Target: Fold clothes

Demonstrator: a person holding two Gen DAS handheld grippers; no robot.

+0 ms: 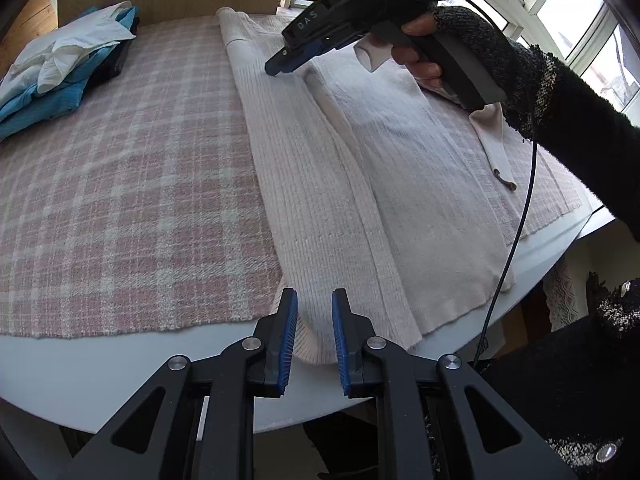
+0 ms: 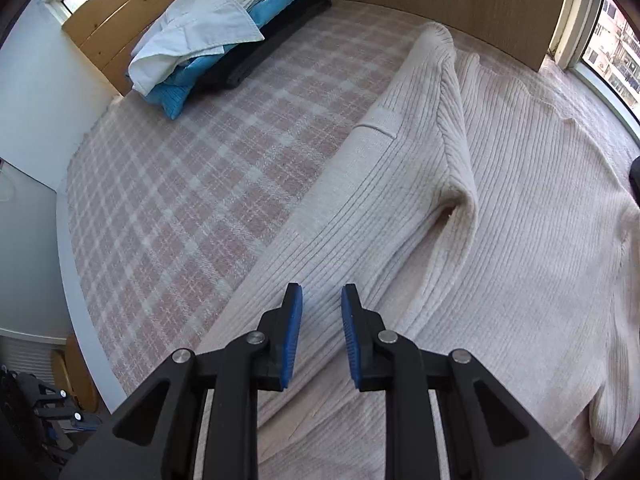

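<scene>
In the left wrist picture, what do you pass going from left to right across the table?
Pile of folded clothes → pink checked cloth → cream ribbed sweater → right gripper held in a hand.

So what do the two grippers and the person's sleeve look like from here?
Both the left gripper and the right gripper have black linkage arms, silver pivot pins and blue ribbed pads. The right one's body reads "DAS" and trails a black cable. The sleeve is black, with a speckled knit cuff.
</scene>
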